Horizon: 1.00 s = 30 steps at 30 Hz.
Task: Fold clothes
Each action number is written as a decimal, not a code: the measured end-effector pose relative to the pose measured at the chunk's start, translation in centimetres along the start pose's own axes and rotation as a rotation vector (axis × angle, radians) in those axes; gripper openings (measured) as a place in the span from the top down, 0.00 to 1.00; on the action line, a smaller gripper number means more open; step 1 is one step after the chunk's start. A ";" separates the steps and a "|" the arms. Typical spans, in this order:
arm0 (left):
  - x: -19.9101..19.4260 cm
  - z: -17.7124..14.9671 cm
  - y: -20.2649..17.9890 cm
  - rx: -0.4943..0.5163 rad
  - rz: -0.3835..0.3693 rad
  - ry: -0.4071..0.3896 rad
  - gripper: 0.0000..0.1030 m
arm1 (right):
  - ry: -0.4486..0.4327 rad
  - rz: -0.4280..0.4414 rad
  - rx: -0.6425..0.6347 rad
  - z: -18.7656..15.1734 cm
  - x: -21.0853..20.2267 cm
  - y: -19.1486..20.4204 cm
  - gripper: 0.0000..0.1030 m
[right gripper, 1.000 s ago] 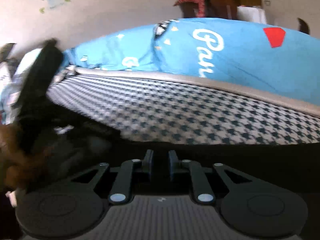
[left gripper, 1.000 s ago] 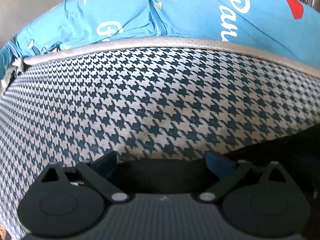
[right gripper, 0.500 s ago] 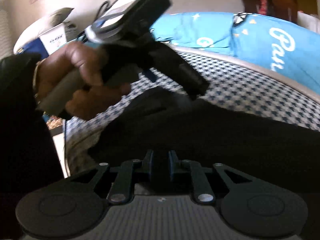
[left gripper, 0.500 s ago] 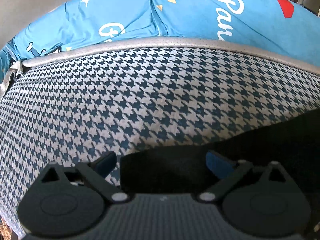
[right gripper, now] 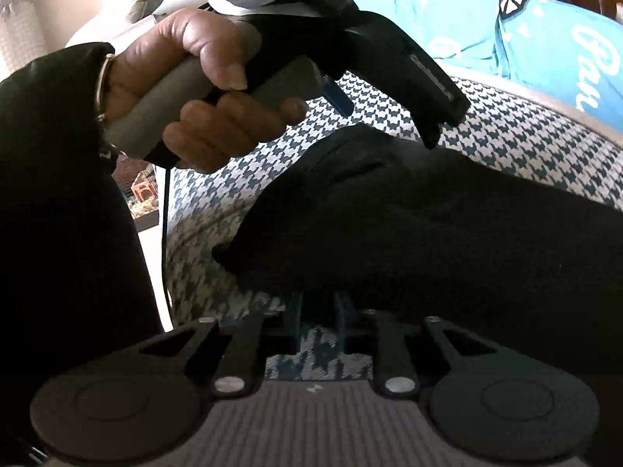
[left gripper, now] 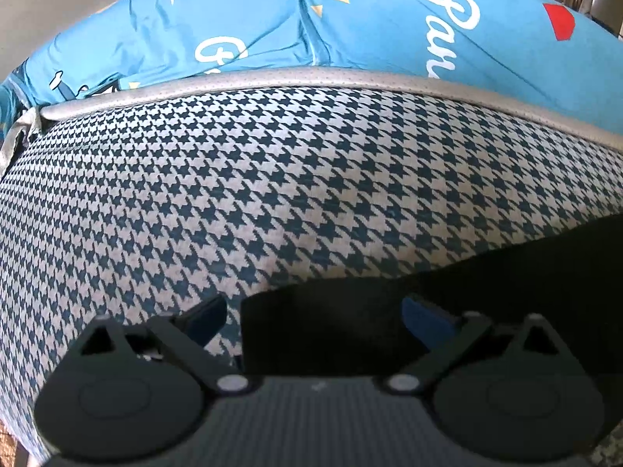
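Observation:
A black garment point(left gripper: 506, 272) lies on a houndstooth-patterned cover point(left gripper: 272, 175). My left gripper point(left gripper: 315, 313) is open and low over the garment's left corner. The cloth fills the gap from near the left finger to past the blue pad of the right finger point(left gripper: 424, 315). In the right wrist view the black garment point(right gripper: 428, 214) spreads to the right, its near edge draped over my right gripper point(right gripper: 317, 311). That gripper is shut on the edge, its fingertips hidden under the cloth. A person's hand point(right gripper: 202, 58) holds the left gripper, whose tip point(right gripper: 432, 136) touches the garment's far side.
Blue printed bedding point(left gripper: 389, 19) lies behind the cover's grey piped edge point(left gripper: 311, 78). A dark sleeve point(right gripper: 58, 194) fills the left of the right wrist view, with a thin cable point(right gripper: 165, 214) hanging beside it. Houndstooth cover point(right gripper: 525, 116) shows beyond the garment.
The right wrist view has swung left, bringing the hand and left gripper close and large in frame. In the left wrist view, more black cloth now shows at the right.

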<state>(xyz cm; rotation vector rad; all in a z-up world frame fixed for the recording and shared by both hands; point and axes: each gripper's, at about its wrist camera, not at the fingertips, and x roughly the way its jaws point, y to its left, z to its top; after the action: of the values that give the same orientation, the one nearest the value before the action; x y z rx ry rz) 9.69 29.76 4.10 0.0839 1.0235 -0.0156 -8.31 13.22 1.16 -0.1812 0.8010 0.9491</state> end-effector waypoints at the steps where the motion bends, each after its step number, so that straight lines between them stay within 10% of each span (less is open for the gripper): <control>1: -0.2 -0.1 0.0 -0.002 0.000 0.000 0.03 | 0.003 -0.002 -0.008 0.0 0.0 0.2 0.80; 30: -2.1 0.2 1.3 -0.059 -0.014 -0.037 0.02 | -0.034 -0.016 -0.162 0.1 2.0 6.8 0.93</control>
<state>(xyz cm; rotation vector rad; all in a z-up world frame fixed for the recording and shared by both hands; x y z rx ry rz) 8.80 30.98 6.09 0.0222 0.9866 -0.0001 -12.97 18.61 1.18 -0.3108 0.6906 0.9993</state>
